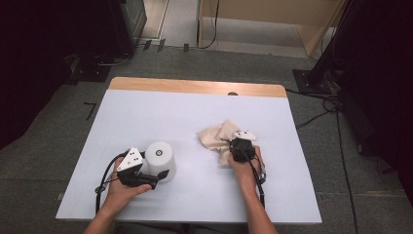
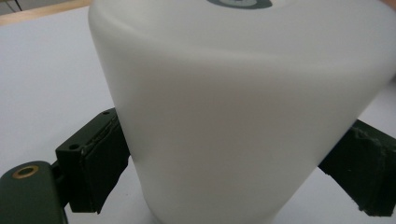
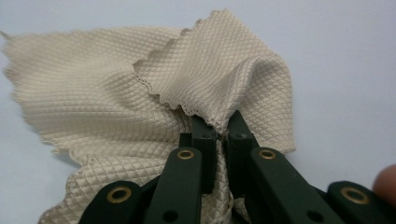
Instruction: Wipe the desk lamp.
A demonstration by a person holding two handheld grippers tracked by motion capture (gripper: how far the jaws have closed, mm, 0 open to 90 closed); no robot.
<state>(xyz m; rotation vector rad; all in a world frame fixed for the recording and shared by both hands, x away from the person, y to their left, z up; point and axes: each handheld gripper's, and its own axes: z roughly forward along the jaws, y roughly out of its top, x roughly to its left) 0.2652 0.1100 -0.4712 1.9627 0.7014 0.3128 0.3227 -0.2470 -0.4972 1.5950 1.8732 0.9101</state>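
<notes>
A white upturned cup (image 1: 160, 157) stands on the white table (image 1: 170, 117) at the front left. My left gripper (image 1: 159, 171) reaches it from the near side. In the left gripper view the cup (image 2: 243, 107) sits between the two pads (image 2: 100, 154), which press on its sides low down. A crumpled beige quilted cloth (image 1: 216, 136) lies right of centre. My right gripper (image 1: 234, 142) is over its near right edge. In the right gripper view this gripper (image 3: 220, 128) is shut, pinching a raised fold of the cloth (image 3: 93, 102).
A wooden strip (image 1: 195, 87) runs along the table's far edge. Grey carpet surrounds the table, with cables (image 1: 316, 117) on the floor at the right and black stands (image 1: 311, 78) at both back corners. Bare table lies between cup and cloth.
</notes>
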